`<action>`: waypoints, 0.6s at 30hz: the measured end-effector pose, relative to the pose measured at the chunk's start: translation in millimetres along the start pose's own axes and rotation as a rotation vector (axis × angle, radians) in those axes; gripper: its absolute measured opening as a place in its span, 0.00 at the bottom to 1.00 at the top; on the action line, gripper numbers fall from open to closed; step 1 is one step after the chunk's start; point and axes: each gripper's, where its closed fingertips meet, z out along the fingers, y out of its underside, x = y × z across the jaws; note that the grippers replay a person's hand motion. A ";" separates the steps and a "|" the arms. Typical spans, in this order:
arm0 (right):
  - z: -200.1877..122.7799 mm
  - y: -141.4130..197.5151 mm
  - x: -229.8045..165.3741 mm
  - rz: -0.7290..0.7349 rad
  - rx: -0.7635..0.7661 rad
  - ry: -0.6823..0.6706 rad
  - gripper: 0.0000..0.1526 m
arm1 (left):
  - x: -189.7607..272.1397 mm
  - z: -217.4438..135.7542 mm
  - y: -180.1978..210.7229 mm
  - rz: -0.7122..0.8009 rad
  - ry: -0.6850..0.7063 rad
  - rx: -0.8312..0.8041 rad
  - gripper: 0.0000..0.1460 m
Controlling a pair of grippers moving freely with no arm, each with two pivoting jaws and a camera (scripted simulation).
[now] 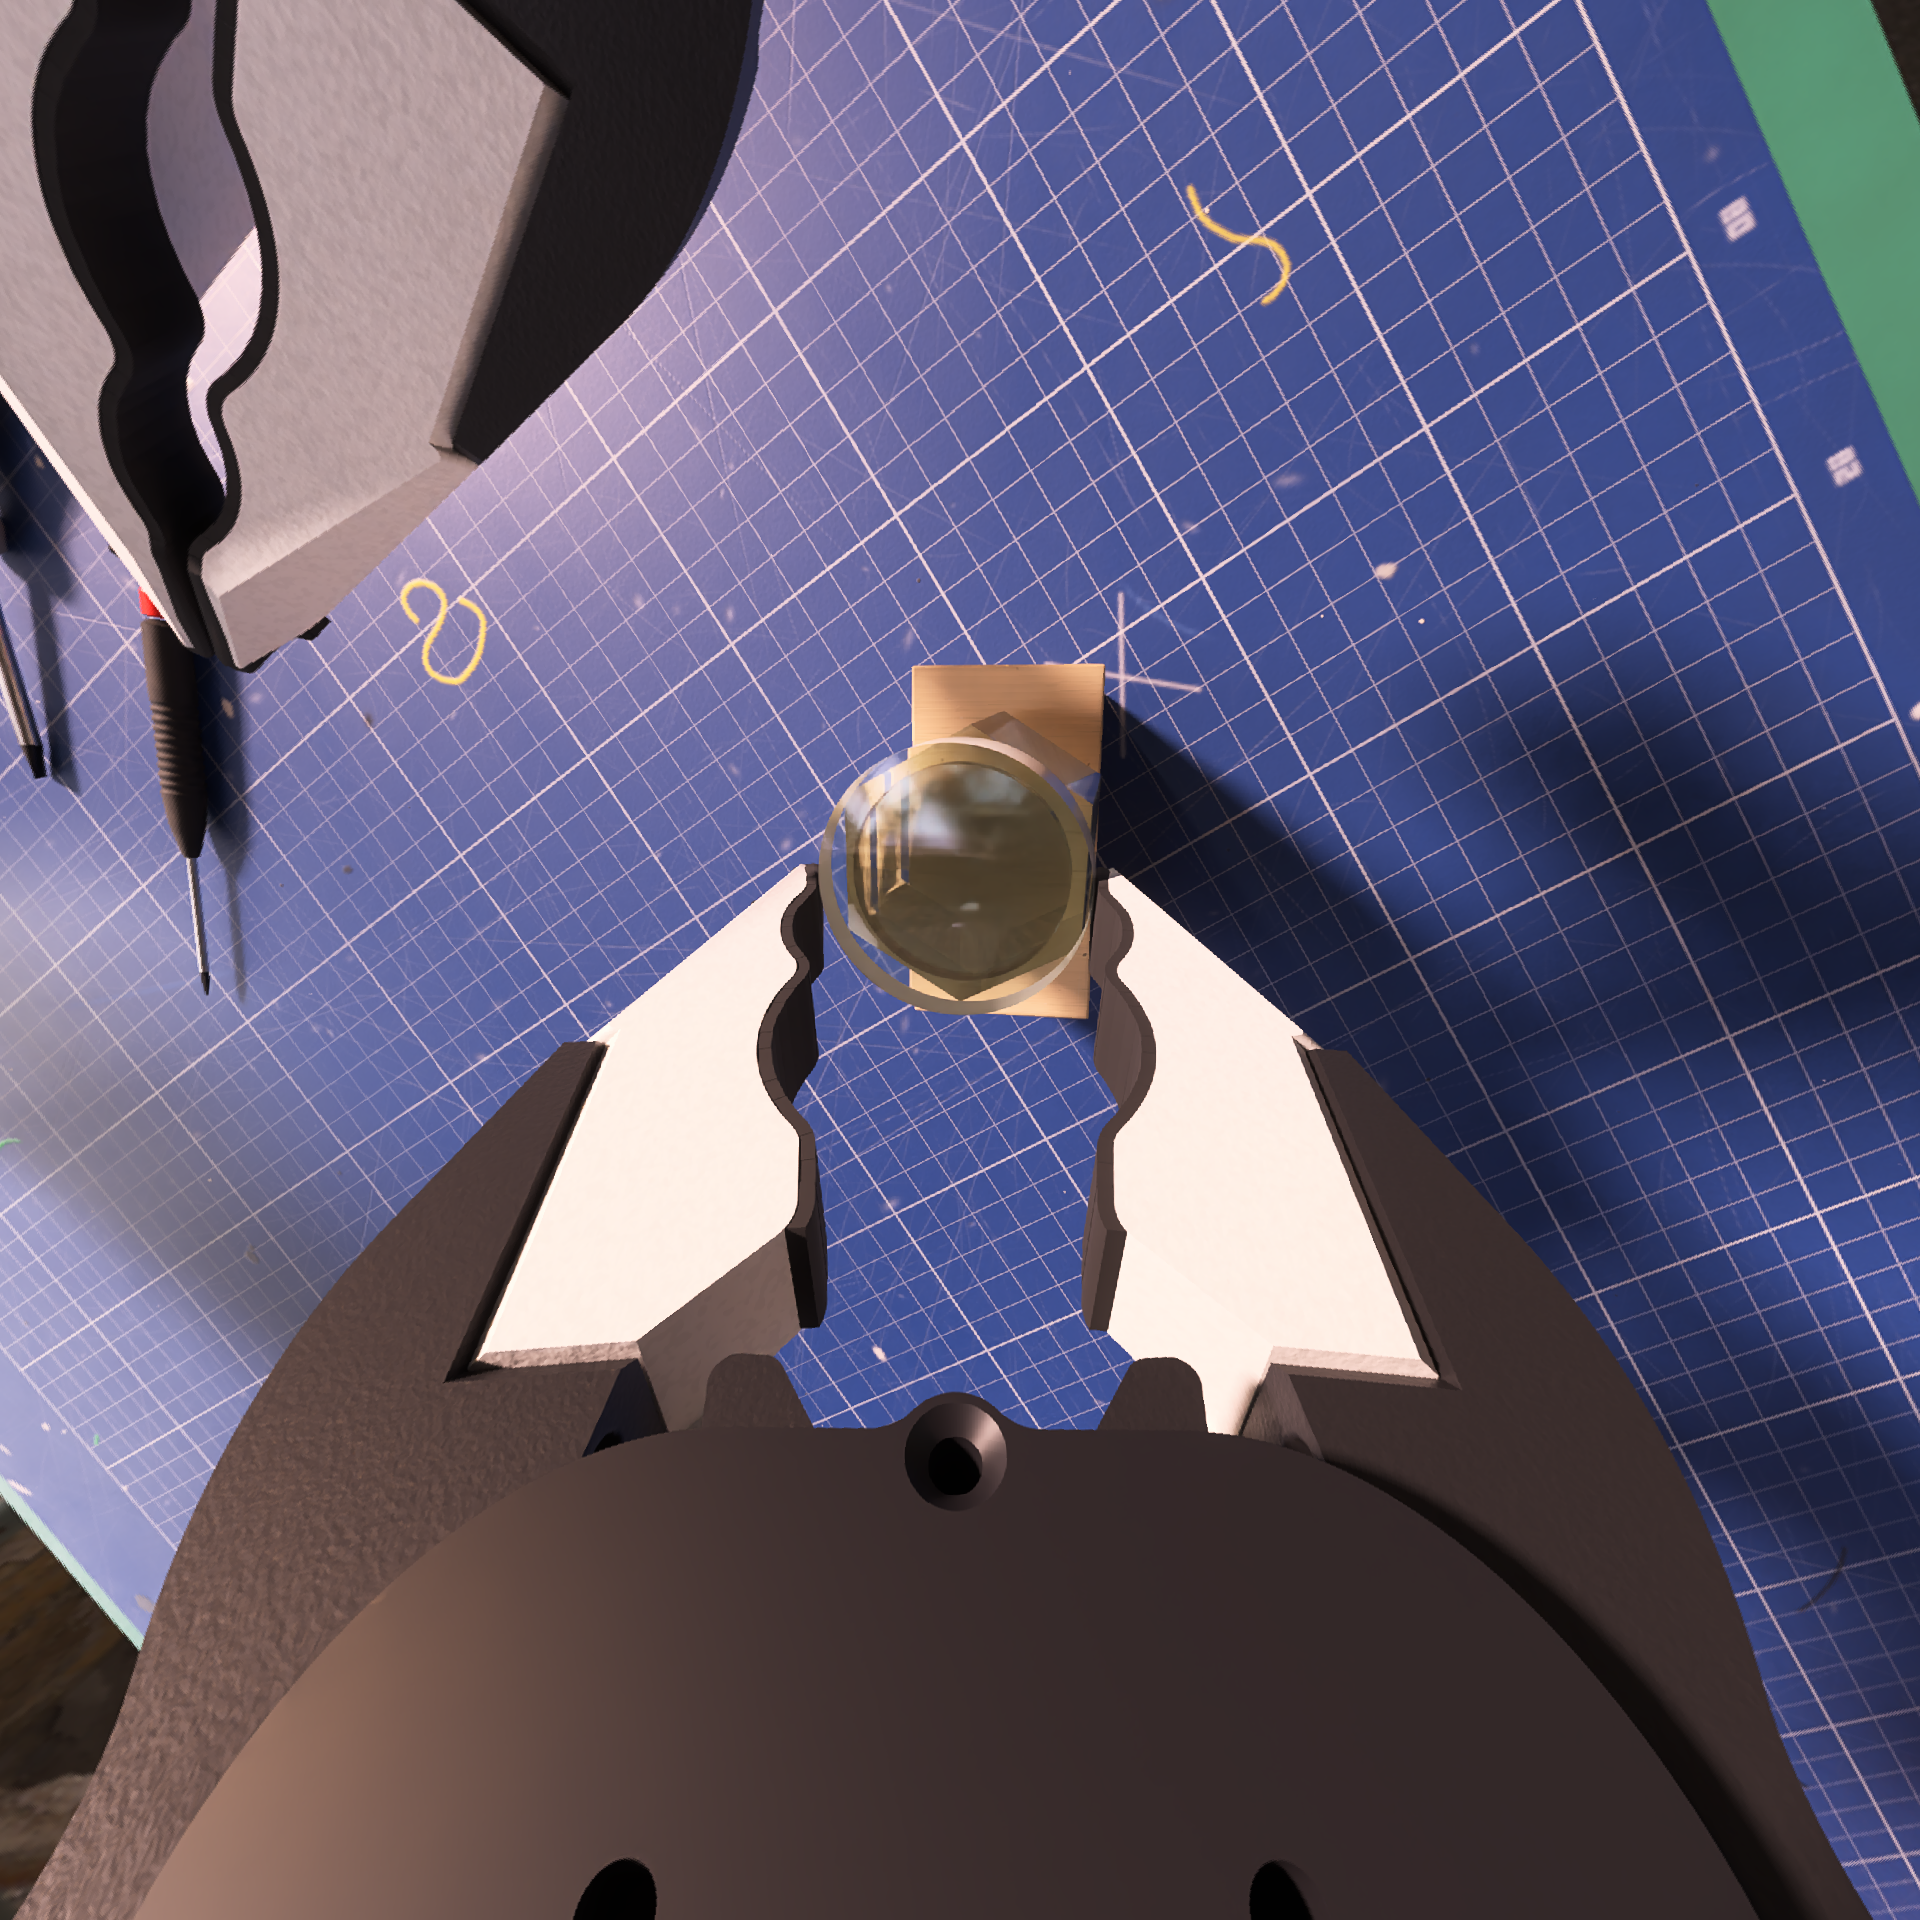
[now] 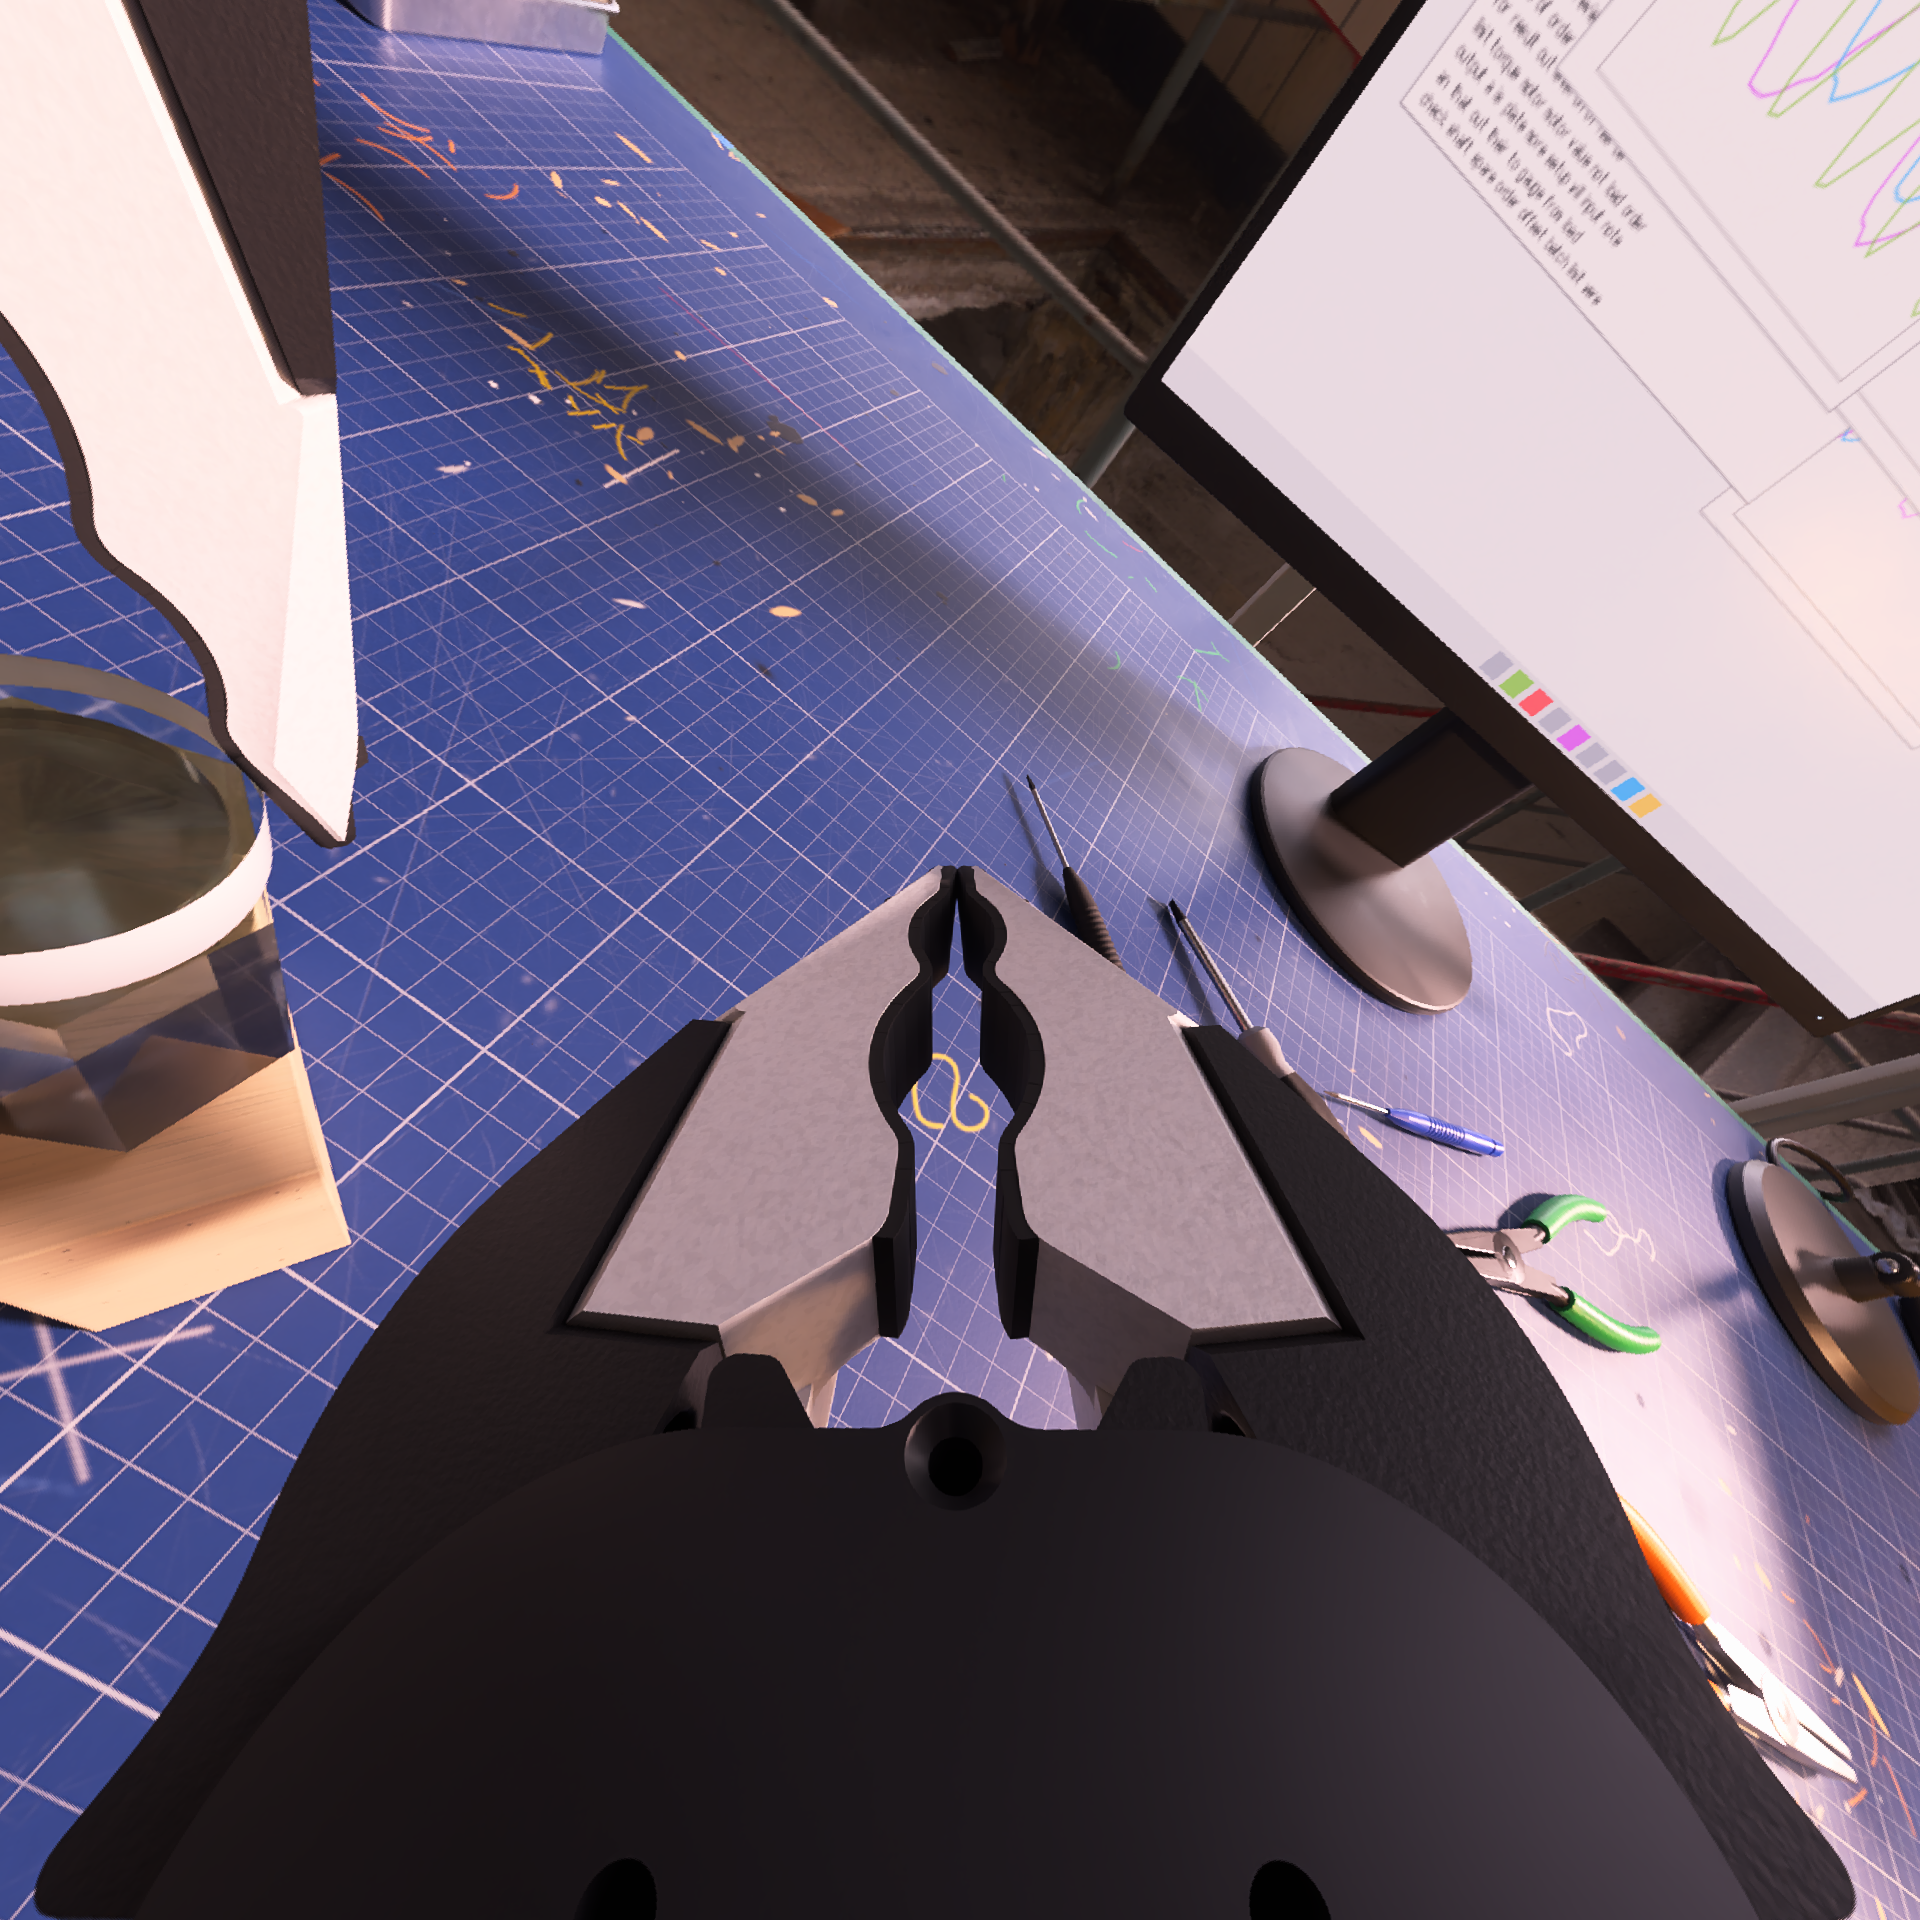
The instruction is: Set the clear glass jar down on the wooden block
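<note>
Between the spread left gripper (image 1: pixel 956 883), the jar (image 1: pixel 958 875) hides most of the block (image 1: pixel 1006 698); right gripper (image 2: pixel 957 878) clenched empty.

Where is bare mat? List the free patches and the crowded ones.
Free: the blue mat between the wooden block and the green edge strip. Crowded: the screwdrivers, green-handled pliers and monitor base line the monitor side.

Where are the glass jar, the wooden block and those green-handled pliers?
clear glass jar (image 1: pixel 961 873): left wrist view, on its round mouth seen from above.
wooden block (image 2: pixel 156 1216): right wrist view, on its pale side face.
green-handled pliers (image 2: pixel 1558 1273): right wrist view, near where the handles meet.
</note>
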 end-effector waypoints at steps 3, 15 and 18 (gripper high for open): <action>0.0 0.0 0.0 0.000 0.000 0.000 0.00 | -0.2 0.0 0.2 -0.010 -0.003 0.005 0.35; -0.2 0.0 0.0 0.000 0.000 0.000 0.00 | 4.1 -1.1 0.4 -0.052 0.002 0.030 0.45; -0.3 0.2 -0.2 0.000 0.000 0.000 0.00 | 2.7 -3.1 0.5 -0.059 -0.009 0.037 0.47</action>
